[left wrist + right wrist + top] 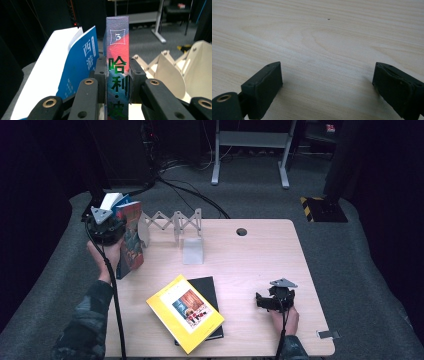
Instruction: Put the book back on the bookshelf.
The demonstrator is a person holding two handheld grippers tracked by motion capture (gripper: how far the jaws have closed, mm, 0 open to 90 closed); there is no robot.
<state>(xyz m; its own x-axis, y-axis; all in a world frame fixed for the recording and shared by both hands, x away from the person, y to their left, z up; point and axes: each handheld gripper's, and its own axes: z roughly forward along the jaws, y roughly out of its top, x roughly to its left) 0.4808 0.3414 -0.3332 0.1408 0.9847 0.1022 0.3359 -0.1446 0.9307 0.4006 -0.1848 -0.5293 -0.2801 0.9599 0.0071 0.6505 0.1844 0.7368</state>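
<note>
High view looked forward and down from above the person's side onto the whole table [250, 255]. Left gripper view sat very close behind the red-spined book [117, 57], facing the folding rack [175, 72], both shared with high view. Right gripper view skimmed bare tabletop closely.

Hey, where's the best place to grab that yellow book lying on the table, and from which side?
Probably the yellow book by its near corner, coming in level from the table's near edge with the open right claw. It lies flat atop a black book and overhangs it there, so only that thin edge offers a bite.
</note>
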